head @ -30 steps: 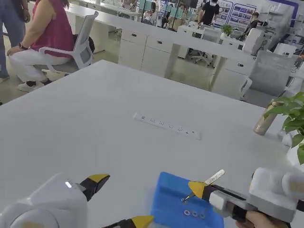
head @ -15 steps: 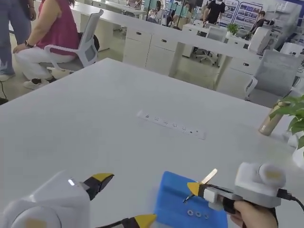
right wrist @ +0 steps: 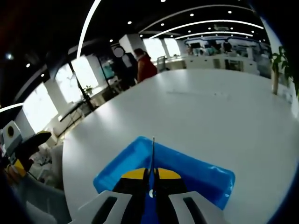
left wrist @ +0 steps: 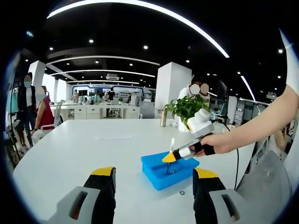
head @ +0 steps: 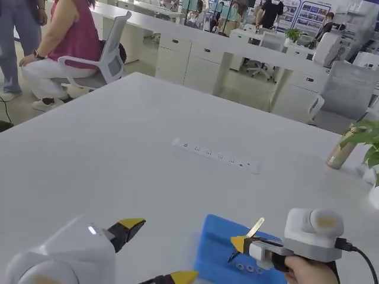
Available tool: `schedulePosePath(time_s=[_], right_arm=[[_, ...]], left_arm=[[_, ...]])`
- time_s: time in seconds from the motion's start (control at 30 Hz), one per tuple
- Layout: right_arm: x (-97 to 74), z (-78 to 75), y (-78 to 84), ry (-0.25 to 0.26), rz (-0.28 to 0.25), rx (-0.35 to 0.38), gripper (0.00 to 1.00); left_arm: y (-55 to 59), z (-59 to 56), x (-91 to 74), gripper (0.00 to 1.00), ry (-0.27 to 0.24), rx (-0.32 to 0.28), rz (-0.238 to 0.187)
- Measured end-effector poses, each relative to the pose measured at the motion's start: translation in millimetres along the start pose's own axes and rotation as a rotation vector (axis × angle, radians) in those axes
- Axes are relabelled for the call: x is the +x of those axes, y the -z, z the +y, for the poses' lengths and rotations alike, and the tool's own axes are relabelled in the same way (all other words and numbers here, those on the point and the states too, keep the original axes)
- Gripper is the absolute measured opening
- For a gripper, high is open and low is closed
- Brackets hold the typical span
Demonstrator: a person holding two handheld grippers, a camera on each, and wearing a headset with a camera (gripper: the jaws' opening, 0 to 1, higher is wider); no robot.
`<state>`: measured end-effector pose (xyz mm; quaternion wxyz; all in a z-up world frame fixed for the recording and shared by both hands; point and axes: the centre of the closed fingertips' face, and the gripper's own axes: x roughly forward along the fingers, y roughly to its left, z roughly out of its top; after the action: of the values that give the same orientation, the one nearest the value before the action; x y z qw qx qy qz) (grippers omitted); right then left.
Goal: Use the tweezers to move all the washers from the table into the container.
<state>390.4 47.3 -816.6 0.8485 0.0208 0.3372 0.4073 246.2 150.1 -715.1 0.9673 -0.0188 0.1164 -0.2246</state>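
Head view vs a second ago: the camera drifted, but the blue container (head: 212, 247) and the three washers (head: 249, 269) in it sit as before. The real change is the right gripper (head: 238, 244). It has rolled, so the tweezers (head: 256, 225) stand steeper, tip down inside the container just beside those washers. Its jaws are clamped narrow on the tweezers (right gripper view confirms this). Can't tell whether the tip carries a washer, too small.

Reads as a drop-off, or just after one. Not done: the left gripper view shows one loose washer (left wrist: 181, 192) on the table (left wrist: 70, 154), just beside the container on the side facing that camera.

Left gripper (head: 155, 251) is spread wide, holding nothing, low over the table near the container's left edge. It's probably in the sweep if the tweezers exit that way. The container wall sits between the tip and the loose washer, so lift out first.

Elsewhere: power strip (head: 216, 157) mid-table, bottle (head: 342, 151) and plant (head: 367, 145) far right, person (head: 68, 32) on a chair (head: 98, 56) beyond the table. All well apart from the work.
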Motion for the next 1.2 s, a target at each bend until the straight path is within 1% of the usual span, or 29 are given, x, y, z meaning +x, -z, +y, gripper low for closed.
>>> schedulePosePath(time_s=[0.23, 0.4, 0.47, 0.5, 0.6, 0.63, 0.67, 0.73, 0.77, 0.83, 0.97, 1.03, 1.07, 1.1, 1.17, 1.2], right_arm=[[-4.0, -4.2, -3.0, 0.011, -0.021, 0.012, 0.04], [-13.5, -1.3, -3.6, -0.005, -0.046, 0.011, 0.04], [-20.5, 1.6, -5.6, -0.015, -0.074, 0.014, 0.04], [-25.0, 4.4, -8.5, -0.025, -0.098, 0.012, 0.04], [-37.0, 7.7, -13.8, -0.036, -0.137, 0.023, 0.04], [-42.5, 9.8, -17.6, -0.038, -0.167, 0.034, 0.04], [-46.6, 11.6, -19.6, -0.042, -0.183, 0.040, 0.04], [-53.7, 15.0, -25.3, -0.049, -0.232, 0.075, 0.04], [-58.3, 19.1, -26.2, -0.067, -0.249, 0.093, 0.04], [-63.3, 21.3, -26.7, -0.074, -0.266, 0.093, 0.04], [-68.9, 41.5, -20.6, -0.130, -0.257, 0.072, 0.04], [-68.7, 51.4, -12.2, -0.159, -0.219, 0.020, 0.04], [-68.0, 57.7, -7.6, -0.171, -0.200, -0.018, 0.04], [-67.6, 63.0, -5.0, -0.188, -0.191, -0.026, 0.04], [-66.5, 77.1, 0.3, -0.238, -0.181, -0.030, 0.04], [-65.6, 79.3, 2.5, -0.247, -0.177, -0.032, 0.04]], left_arm=[[1.0, -1.2, 0.6, 0.67, 0.005, 0.005, 0.007], [1.4, -2.0, 0.9, 0.67, 0.009, 0.006, 0.009], [1.3, -2.0, 0.9, 0.67, 0.008, 0.006, 0.009], [1.7, -2.1, 0.9, 0.67, 0.009, 0.006, 0.011], [1.8, -2.5, 1.1, 0.67, 0.011, 0.007, 0.012], [1.9, -2.9, 1.2, 0.67, 0.013, 0.007, 0.012], [2.1, -3.0, 1.3, 0.67, 0.013, 0.008, 0.014], [2.5, -3.0, 1.5, 0.67, 0.013, 0.011, 0.016], [2.5, -3.2, 1.6, 0.67, 0.014, 0.010, 0.016], [2.3, -3.2, 1.6, 0.67, 0.014, 0.009, 0.015], [2.5, -3.5, 1.7, 0.67, 0.016, 0.009, 0.016], [2.7, -3.5, 1.7, 0.67, 0.015, 0.010, 0.017], [2.7, -3.6, 1.6, 0.67, 0.015, 0.011, 0.017], [2.5, -3.8, 1.7, 0.67, 0.017, 0.010, 0.016], [2.8, -4.0, 1.7, 0.67, 0.017, 0.011, 0.017], [2.9, -4.0, 1.6, 0.67, 0.017, 0.011, 0.017]])
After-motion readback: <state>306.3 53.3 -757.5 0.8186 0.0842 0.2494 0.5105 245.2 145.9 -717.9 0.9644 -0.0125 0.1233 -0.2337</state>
